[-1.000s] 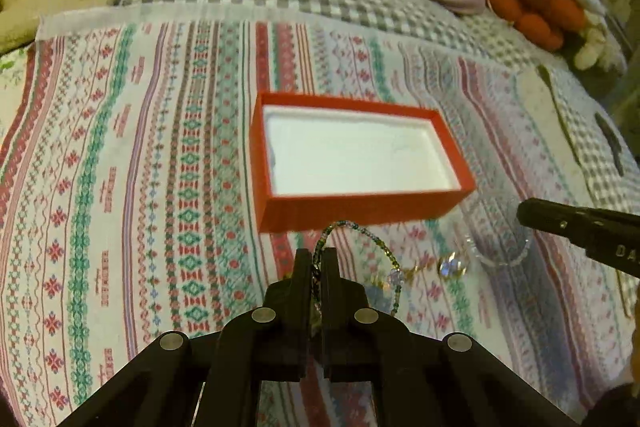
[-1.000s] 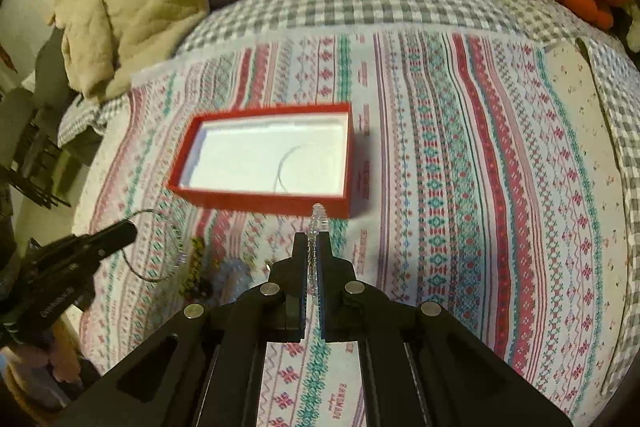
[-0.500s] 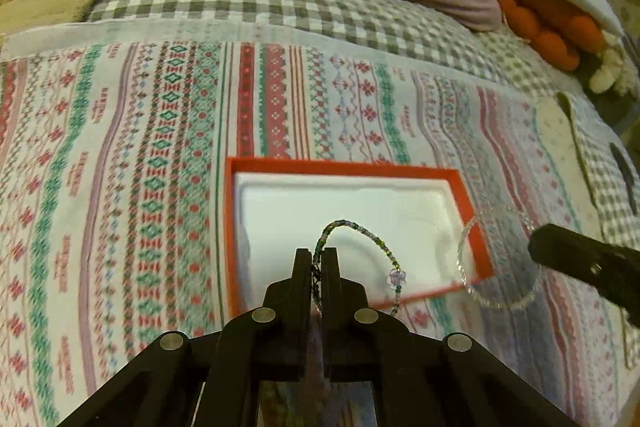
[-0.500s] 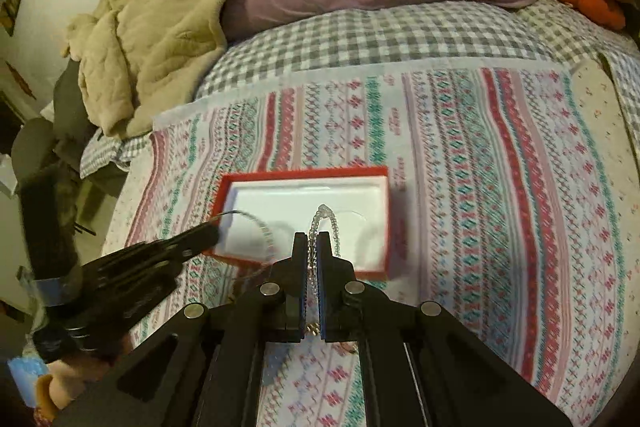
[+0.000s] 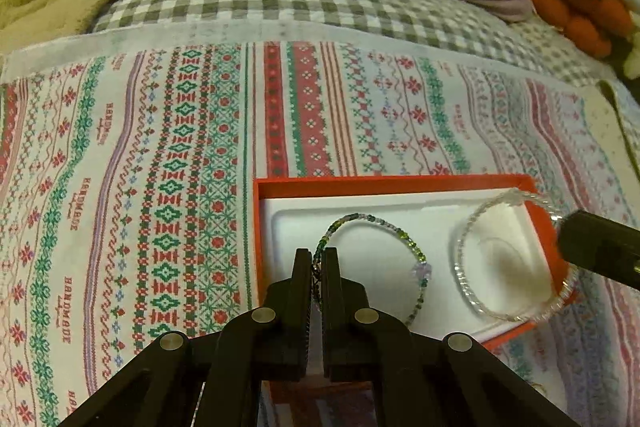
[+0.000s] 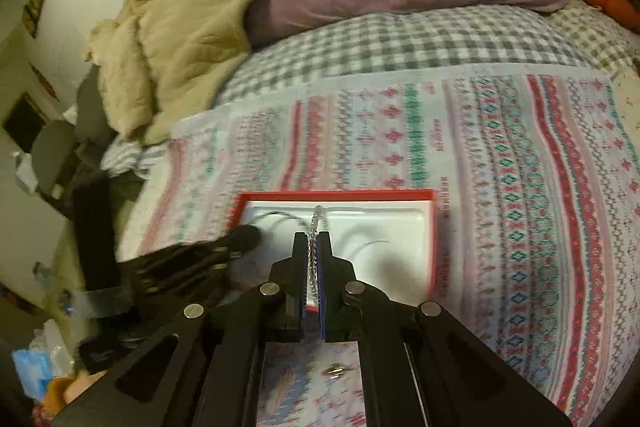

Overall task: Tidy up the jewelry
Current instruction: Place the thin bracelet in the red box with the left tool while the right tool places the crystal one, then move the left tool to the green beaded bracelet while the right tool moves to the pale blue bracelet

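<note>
Over the red box (image 5: 392, 185), two bracelets held in two claws.

Between the pressed-together jaws of the left claw (image 5: 318, 255) a green beaded bracelet (image 5: 372, 221) is pinched, its loop arching forward and to the right of the tips, above the box's white lining. Right of it, the right claw (image 6: 313, 239) pinches a clear beaded bracelet (image 5: 504, 317) (seen edge-on between its own jaws), hanging over the box's right end. Under the box lies a patterned cloth (image 5: 168, 155).
</note>
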The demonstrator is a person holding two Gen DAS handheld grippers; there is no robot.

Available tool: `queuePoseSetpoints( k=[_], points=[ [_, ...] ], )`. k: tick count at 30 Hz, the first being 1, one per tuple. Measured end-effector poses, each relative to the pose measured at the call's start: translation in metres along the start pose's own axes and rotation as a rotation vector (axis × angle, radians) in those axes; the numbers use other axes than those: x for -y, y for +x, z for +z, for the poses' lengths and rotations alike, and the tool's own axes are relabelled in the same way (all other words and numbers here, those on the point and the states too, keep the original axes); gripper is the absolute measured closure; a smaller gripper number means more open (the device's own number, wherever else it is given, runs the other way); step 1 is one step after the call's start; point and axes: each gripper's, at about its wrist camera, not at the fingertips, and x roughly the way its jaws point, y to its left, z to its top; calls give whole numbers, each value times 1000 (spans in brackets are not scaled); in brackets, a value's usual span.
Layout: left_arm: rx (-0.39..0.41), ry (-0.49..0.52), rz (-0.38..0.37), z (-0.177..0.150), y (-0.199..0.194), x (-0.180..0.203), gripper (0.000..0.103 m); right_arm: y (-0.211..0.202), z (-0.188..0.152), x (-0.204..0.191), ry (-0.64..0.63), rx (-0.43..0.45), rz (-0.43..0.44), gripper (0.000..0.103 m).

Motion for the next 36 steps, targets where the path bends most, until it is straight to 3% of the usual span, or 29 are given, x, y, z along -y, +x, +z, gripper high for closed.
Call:
queuePoseSetpoints(
  k=[5, 12, 16, 18, 21, 23, 26, 28, 30, 36],
  points=[
    [13, 9, 7, 1, -1, 0, 103, 10, -1, 16, -9, -15, -107, 99],
    [35, 34, 21, 1, -4, 2, 102, 16, 0, 25, -40, -17, -182, 98],
    [36, 35, 13, 1, -10, 3, 85, 13, 1, 27, -40, -49, -184, 92],
    [41, 47, 18, 0, -16, 6, 78, 9, 0, 27, -42, -47, -188, 72],
    [43, 62, 30, -5, -25, 9, 66, -2, -3, 25, -41, -40, -184, 68],
    [28, 59, 47, -8, -32, 8, 51, -9, -6, 22, -52, -46, -191, 68],
    [3, 37, 85, -18, -45, 2, 28, -20, -14, 16, -82, -54, -208, 54],
    [-10, 19, 102, -28, -54, -3, 18, -26, -22, 15, -90, -60, -215, 46],
    [-23, 2, 102, -40, -60, -9, 13, -30, -31, 14, -91, -70, -224, 40],
    [-68, -15, 108, -75, -60, -23, 8, -33, -62, 11, -113, -98, -268, 38]
  ],
)
